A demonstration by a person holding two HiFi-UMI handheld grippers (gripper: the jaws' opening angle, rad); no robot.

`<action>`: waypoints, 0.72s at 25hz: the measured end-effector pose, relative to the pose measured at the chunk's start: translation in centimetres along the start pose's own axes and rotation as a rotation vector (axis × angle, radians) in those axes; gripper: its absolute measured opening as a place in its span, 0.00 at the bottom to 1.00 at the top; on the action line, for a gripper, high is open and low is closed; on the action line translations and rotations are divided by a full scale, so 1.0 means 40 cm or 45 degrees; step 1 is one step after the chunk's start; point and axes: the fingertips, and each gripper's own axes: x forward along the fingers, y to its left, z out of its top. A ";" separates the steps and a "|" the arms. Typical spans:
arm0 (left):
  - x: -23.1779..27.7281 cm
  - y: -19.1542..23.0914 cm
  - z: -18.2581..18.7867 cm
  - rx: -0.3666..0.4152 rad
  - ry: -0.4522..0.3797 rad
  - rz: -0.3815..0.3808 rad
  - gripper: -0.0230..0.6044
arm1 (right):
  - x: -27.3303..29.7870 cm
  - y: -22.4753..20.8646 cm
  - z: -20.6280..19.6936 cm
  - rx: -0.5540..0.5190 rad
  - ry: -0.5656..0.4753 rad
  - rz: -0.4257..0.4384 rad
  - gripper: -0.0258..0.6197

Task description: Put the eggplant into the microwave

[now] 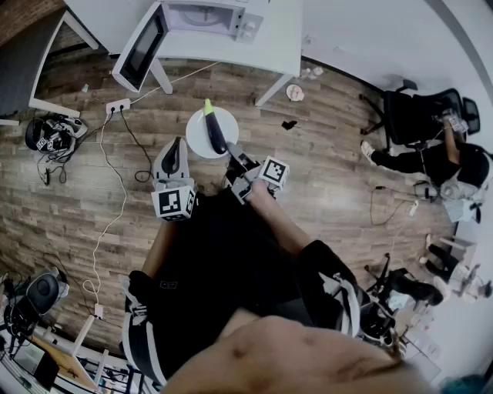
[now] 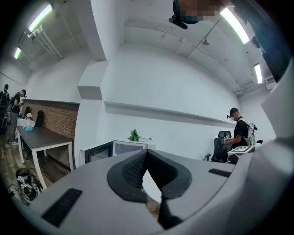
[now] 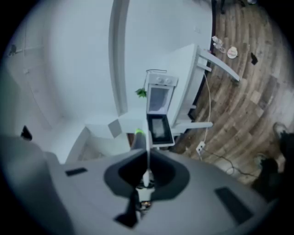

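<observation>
A dark purple eggplant with a green tip lies on a round white plate held above the wooden floor. My right gripper is shut on the plate's near rim. In the right gripper view the plate shows edge-on between the closed jaws, with the eggplant just beside it. The white microwave stands on a white table ahead, its door swung open. It is also in the right gripper view as the microwave. My left gripper hangs left of the plate, shut and empty.
A power strip with cables lies on the floor below the table. Bags sit at the left. A person sits in an office chair at the right. Small litter lies near the table leg.
</observation>
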 end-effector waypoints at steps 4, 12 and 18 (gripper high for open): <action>0.004 0.001 -0.006 0.003 -0.002 0.009 0.09 | -0.001 -0.005 0.004 -0.005 0.005 -0.010 0.10; -0.001 0.001 -0.022 -0.006 -0.020 0.032 0.09 | -0.002 0.001 -0.001 0.006 0.030 0.003 0.10; -0.007 -0.004 -0.021 0.002 -0.025 0.048 0.09 | -0.014 -0.008 0.007 0.001 0.034 -0.005 0.10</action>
